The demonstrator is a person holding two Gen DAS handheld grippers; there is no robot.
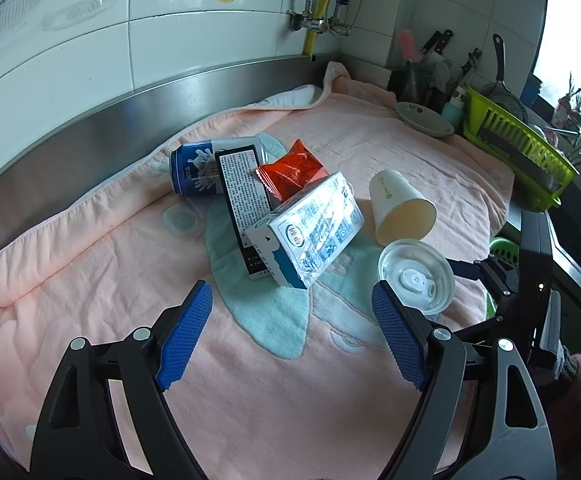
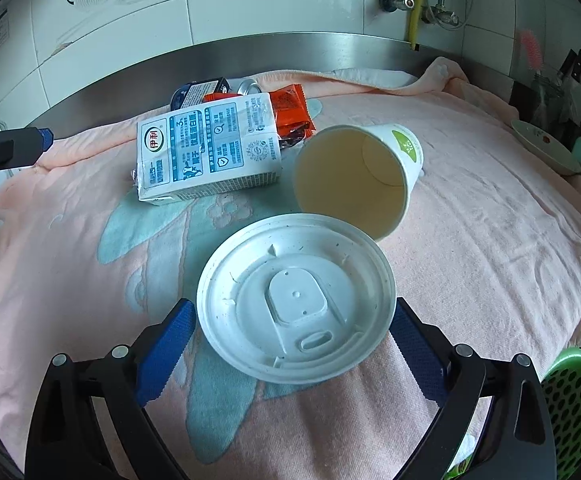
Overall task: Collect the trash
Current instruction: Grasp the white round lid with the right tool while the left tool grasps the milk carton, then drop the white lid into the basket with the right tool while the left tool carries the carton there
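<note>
On a pink towel spread over the kitchen counter, the trash is laid out as follows. A white plastic lid is seen lying upturned between the blue pads of the right gripper; the jaws are spread wide to either side of its rim, and whether the pads touch the rim cannot be told. Just behind the lid, a paper cup is found on its side, its mouth turned toward the lid. Left of the cup, a white-and-blue milk carton is propped on a black-edged printed box. An orange wrapper is wedged behind the carton, and a blue can lies on its side at the back of the heap, near the steel backsplash. The left gripper is held above bare towel in front of the carton, jaws wide apart, nothing between them. A green dish rack is noted at the far right.
</note>
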